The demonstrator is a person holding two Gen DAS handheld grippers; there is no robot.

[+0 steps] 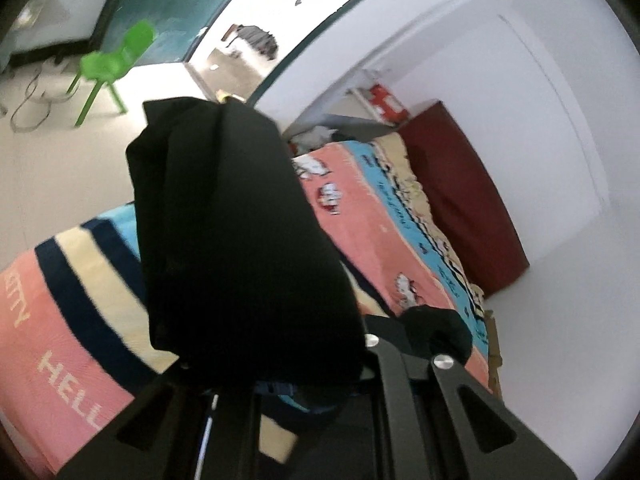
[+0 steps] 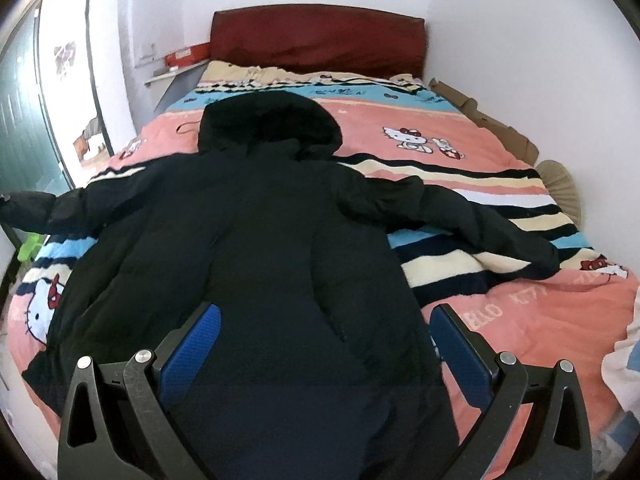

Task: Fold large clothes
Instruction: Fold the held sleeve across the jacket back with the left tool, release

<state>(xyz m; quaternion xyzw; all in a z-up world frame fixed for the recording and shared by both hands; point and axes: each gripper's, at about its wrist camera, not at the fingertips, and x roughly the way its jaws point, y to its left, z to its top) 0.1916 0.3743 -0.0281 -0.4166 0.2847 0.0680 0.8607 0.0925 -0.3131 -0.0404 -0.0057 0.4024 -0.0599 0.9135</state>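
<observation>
Black hooded padded coat (image 2: pixel 256 240) lies back-up on the pink cartoon-print bed (image 2: pixel 500 312), long axis running to upper frame; left tongs (image 1: pixel 256 364) clamped shut on its raised sleeve, right tongs (image 2: pixel 326 344) gaping wide over the hem, nearer.

The bed (image 2: pixel 500 320) wears a pink, striped cartoon-cat blanket (image 2: pixel 400 152); a black hooded coat (image 2: pixel 260 240) lies spread on it, sleeves out to both sides.
</observation>
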